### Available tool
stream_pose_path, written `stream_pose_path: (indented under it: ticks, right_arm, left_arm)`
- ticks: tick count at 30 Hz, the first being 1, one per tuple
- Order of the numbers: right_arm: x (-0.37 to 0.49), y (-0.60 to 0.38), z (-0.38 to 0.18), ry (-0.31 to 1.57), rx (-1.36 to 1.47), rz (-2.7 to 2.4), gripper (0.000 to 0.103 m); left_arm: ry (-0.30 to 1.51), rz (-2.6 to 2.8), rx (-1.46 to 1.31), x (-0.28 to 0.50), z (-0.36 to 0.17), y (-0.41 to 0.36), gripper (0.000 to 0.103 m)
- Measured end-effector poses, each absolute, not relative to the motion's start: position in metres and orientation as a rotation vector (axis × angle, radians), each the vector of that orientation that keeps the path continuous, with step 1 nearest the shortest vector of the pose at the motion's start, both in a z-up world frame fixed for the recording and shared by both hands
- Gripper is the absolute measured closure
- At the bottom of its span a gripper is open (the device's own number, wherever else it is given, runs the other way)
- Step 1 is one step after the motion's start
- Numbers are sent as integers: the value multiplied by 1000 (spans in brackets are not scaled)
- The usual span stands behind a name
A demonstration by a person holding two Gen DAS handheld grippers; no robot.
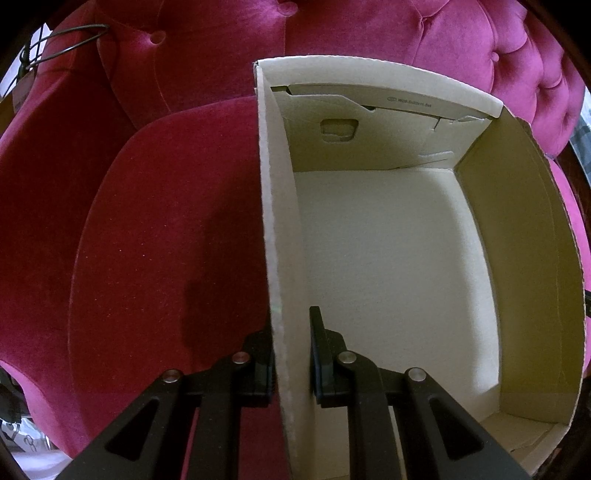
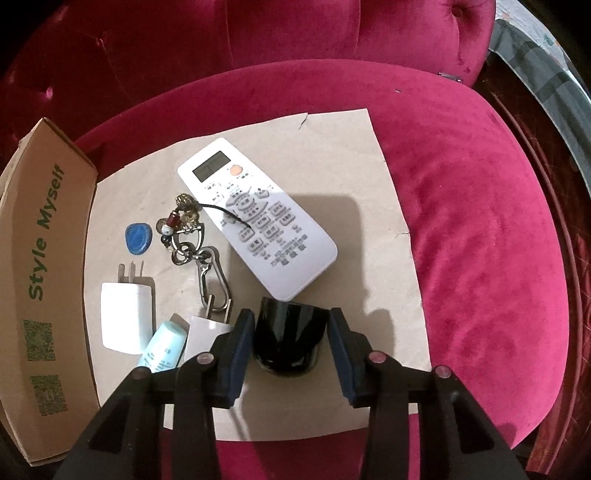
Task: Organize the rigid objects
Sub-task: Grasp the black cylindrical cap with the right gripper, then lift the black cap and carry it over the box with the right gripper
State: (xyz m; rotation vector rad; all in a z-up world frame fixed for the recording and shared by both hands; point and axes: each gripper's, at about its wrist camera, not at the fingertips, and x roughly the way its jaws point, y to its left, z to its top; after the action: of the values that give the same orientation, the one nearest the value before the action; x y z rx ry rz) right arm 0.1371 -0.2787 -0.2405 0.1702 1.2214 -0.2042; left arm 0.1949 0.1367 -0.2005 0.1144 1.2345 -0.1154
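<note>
In the left wrist view my left gripper (image 1: 291, 325) is shut on the left wall of an open, empty cardboard box (image 1: 388, 236), one finger outside and one inside. In the right wrist view my right gripper (image 2: 290, 319) is open, its fingers on either side of a glossy black object (image 2: 288, 341) lying on a sheet of brown paper (image 2: 369, 177). On the paper also lie a white remote control (image 2: 258, 218), a keychain with beads and a carabiner (image 2: 192, 236), a blue tag (image 2: 137, 238), two white plug adapters (image 2: 125, 317), and a pale blue tube (image 2: 162, 347).
Everything rests on a magenta velvet sofa seat (image 2: 480, 221), with its tufted back (image 1: 369, 29) behind. The box's outer side, printed "Style Myself" (image 2: 44, 258), stands at the left of the paper. A wire hanger (image 1: 62, 40) is at the far left.
</note>
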Motion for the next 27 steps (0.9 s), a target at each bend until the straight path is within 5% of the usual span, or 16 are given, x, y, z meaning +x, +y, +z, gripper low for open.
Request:
stream_pose_path:
  ticks: [27]
  right_arm:
    - [117,-223,-157,1139,62,-203,60]
  left_arm:
    - [1230,-135,61,195,-197,154,88]
